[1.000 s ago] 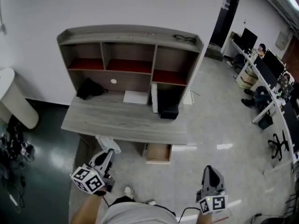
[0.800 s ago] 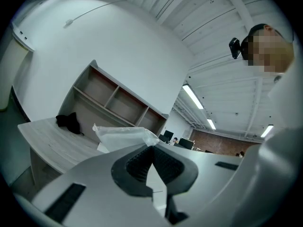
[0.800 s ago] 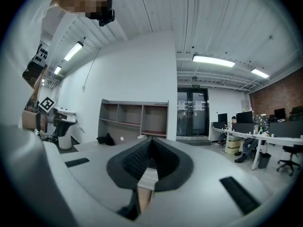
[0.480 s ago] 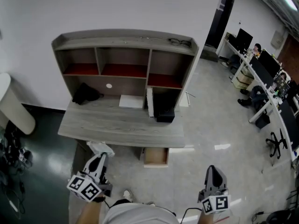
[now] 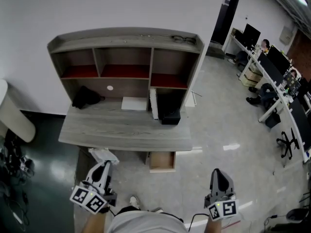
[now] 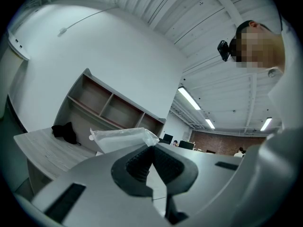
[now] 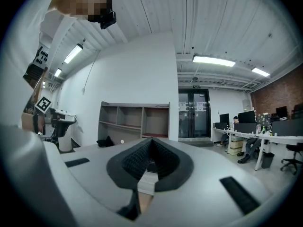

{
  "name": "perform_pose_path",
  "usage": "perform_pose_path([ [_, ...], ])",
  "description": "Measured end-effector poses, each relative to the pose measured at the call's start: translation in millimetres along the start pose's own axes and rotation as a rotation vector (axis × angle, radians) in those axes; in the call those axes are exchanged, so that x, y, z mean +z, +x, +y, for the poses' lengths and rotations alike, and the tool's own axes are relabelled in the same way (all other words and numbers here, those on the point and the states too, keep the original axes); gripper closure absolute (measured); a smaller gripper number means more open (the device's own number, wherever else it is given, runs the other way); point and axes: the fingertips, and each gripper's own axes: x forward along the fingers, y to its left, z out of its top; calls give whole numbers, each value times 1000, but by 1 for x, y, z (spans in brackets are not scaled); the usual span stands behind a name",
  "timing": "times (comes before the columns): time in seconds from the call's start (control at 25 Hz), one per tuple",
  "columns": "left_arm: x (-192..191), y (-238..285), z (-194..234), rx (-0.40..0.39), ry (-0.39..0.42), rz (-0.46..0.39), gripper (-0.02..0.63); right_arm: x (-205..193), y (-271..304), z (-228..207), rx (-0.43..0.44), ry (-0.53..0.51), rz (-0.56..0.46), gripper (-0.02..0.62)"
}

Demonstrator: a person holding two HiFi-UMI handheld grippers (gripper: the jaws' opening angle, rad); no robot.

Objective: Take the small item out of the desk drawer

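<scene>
A small clear plastic packet (image 5: 103,155) sticks out of the tips of my left gripper (image 5: 104,165), which is shut on it. In the left gripper view the packet (image 6: 120,138) lies crumpled just beyond the closed pads of that gripper (image 6: 151,148). Under the grey wooden desk (image 5: 121,132) the drawer (image 5: 162,161) stands pulled out and looks empty. My right gripper (image 5: 217,174) hangs at the lower right, shut with nothing in it, its jaws (image 7: 150,143) pointing at the desk from a distance. Both grippers are held well back from the desk.
A hutch with open cubbies (image 5: 124,64) tops the desk, with a black cloth (image 5: 85,97), a white sheet (image 5: 134,103) and a black box (image 5: 167,110) on the desktop. Office desks and seated people (image 5: 272,76) are at the far right. A white cylinder (image 5: 12,113) stands at left.
Both grippers have sunk slightly lower in the head view and the desk has drifted left. The packet stays held in the left gripper.
</scene>
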Motion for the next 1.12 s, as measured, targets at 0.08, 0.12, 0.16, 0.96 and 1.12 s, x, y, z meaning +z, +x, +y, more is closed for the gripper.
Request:
perform_pose_path([
  [0.08, 1, 0, 1, 0, 18, 4, 591, 0, 3, 3, 6, 2, -3, 574],
  [0.12, 1, 0, 2, 1, 29, 8, 591, 2, 3, 6, 11, -1, -12, 574],
  [0.16, 0, 0, 4, 2, 40, 14, 591, 4, 3, 10, 21, -11, -25, 574],
  [0.96, -12, -4, 30, -18, -6, 49, 591, 6, 20, 55, 62, -41, -30, 574],
  [1.12, -13, -3, 31, -22, -7, 47, 591, 4, 21, 56, 66, -42, -32, 574],
])
